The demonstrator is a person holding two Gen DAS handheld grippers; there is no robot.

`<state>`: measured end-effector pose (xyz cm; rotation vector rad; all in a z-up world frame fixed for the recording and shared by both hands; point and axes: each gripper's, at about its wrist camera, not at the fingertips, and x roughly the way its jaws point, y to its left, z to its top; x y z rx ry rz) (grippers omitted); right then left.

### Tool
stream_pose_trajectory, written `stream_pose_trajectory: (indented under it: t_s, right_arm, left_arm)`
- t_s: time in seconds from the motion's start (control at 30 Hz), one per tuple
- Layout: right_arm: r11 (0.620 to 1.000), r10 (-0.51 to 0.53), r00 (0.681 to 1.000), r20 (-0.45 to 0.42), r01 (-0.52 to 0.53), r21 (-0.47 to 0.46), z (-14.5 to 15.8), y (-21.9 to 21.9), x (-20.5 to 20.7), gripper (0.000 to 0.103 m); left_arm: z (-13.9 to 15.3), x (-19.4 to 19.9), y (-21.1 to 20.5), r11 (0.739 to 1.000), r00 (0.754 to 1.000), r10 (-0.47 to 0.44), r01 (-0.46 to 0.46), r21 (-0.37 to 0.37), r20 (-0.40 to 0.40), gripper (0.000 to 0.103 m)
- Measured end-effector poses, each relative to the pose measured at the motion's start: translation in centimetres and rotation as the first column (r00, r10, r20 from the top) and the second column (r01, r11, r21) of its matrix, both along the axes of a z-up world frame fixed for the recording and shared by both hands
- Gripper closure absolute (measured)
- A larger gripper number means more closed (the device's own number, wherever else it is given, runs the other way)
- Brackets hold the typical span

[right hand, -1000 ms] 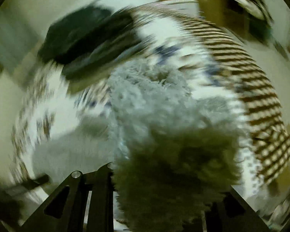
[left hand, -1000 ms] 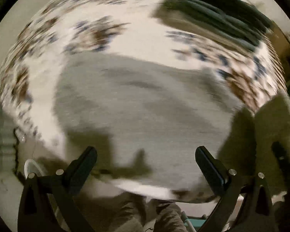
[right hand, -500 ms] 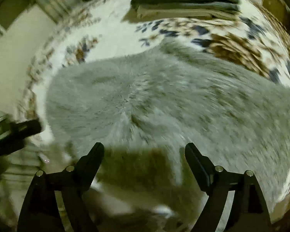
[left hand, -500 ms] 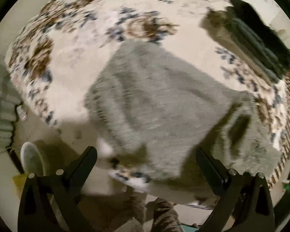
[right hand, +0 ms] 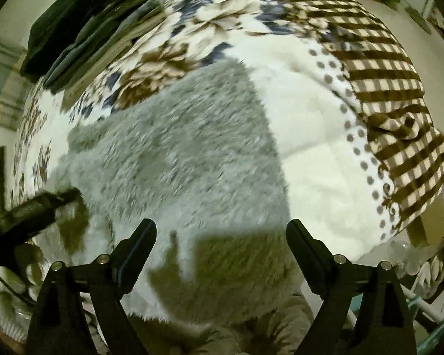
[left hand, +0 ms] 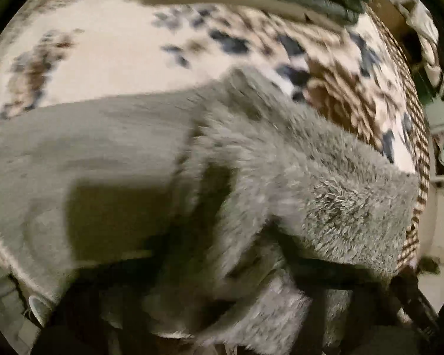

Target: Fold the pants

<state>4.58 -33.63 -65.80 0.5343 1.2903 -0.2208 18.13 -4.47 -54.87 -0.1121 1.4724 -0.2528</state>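
Pants (left hand: 296, 183) now bunched over left gripper (left hand: 222, 304)

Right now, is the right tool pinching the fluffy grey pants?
No, the right tool is open above the grey pants, gripping nothing.

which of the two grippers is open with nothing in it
The right gripper: its two fingers stand wide apart above the fluffy grey pants, gripping nothing. The left gripper is buried in the fabric, so its state is unclear.

Right gripper (right hand: 221, 242): matte black, two tapered wedge-shaped fingers (right hand: 139, 251), each carried on triangular black bracket with cutout. Silver round-head screws (right hand: 103, 258) sat on bracket tops, behind fingers.
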Motion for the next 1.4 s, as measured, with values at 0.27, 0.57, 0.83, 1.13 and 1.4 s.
stream_pose_trajectory:
  t_s: [0.27,0.57,0.83,1.13,1.4]
  right_arm:
    - [0.996,-0.078,0.997,-0.003,0.078,0.042,-1.2,-2.3,1.3,0.012]
    - [0.988,-0.049,0.997,-0.057,0.057,0.145,-3.6,-3.4,1.9,0.012]
    - [0.991,0.014,0.997,-0.081,-0.003,0.135,-4.9,-2.8,4.6,0.012]
    - [0.992,0.032,0.992,-0.121,-0.017,0.122,-5.6,-2.7,4.6,0.012]
    - [0.993,0.042,0.995,-0.089,-0.031,0.118,-4.9,-2.4,4.9,0.012]
  left_arm:
    - [1.0,-0.9,6.2,0.994,0.992,0.107,-0.105,-0.032,0.059,0.096]
    - [2.7,-3.6,10.5,0.926,0.962,0.266,-0.273,-0.262,-0.063,0.065]
    - [1.1,-5.4,6.3,0.887,0.918,0.360,-0.392,-0.245,-0.168,0.045]
    - [-2.4,-11.7,10.1,0.962,0.925,0.274,-0.266,0.067,-0.261,0.045]
    - [1.3,-10.7,14.6,0.913,0.893,0.394,-0.408,-0.021,-0.218,0.045]
